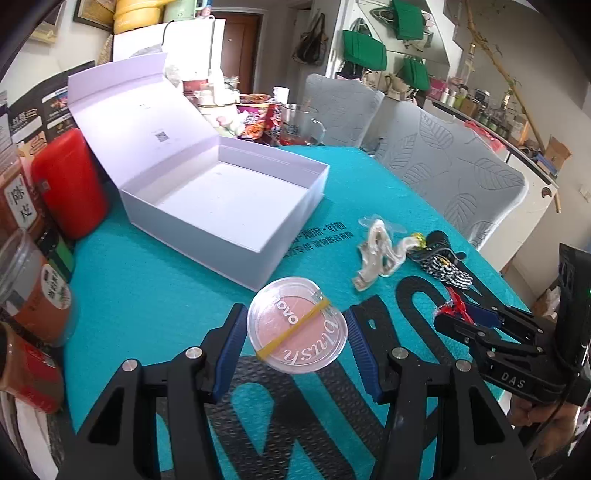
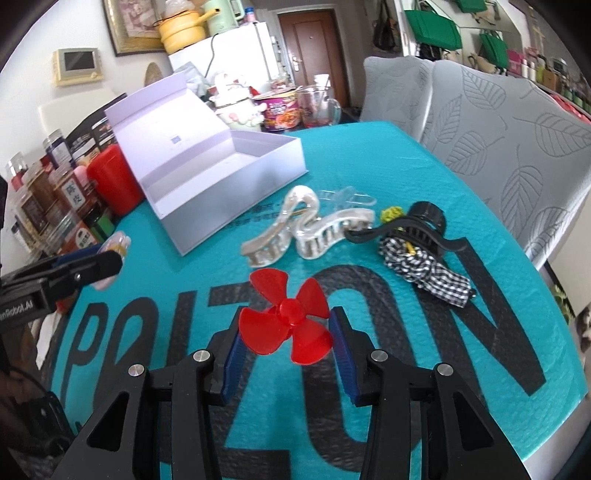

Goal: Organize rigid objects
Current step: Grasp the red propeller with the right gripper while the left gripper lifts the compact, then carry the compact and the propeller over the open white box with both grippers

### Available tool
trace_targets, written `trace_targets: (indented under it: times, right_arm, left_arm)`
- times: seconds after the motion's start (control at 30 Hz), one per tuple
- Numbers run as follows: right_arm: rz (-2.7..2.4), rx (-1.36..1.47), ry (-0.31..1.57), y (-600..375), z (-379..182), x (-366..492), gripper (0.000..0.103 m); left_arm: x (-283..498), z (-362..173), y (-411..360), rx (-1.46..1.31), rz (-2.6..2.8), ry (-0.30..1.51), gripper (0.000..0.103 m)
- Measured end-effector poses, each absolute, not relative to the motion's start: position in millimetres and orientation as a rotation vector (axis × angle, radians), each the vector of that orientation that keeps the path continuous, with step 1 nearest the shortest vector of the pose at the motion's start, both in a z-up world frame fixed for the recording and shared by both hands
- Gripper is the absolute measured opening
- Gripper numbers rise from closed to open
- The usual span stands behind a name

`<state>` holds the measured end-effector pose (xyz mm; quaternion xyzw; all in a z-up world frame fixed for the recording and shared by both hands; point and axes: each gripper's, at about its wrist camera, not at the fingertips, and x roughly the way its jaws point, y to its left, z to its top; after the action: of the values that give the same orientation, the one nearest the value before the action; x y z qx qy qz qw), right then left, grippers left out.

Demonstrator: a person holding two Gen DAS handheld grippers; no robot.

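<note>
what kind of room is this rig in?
Most likely a home dining area: grey leaf-patterned chair covers beside a table under a teal printed mat, a white fridge behind, green tote bags hung on the wall.

A teal mat (image 2: 369,155) with big black lettering covers the table. Toward its far left stands a white box (image 1: 229,221), lid tipped back and open. Right of the box lie a clear, pearly hair claw (image 2: 306,229), then a black hair clip (image 2: 417,225) touching a black-and-white checked bow (image 2: 424,269). A red canister (image 1: 70,184) and several jars (image 2: 55,199) line the left edge, just beside the box.
</note>
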<state>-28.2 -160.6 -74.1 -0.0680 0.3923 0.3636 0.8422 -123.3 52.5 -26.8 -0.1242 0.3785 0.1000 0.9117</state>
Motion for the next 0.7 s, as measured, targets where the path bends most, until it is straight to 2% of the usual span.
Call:
trace_targets:
  times: [0.7]
  right_arm:
    - [0.898, -0.218, 0.72, -94, -23, -4, 0.043]
  left_arm:
    - [-88, 17, 102, -0.127, 0.32, 0.7, 0.054]
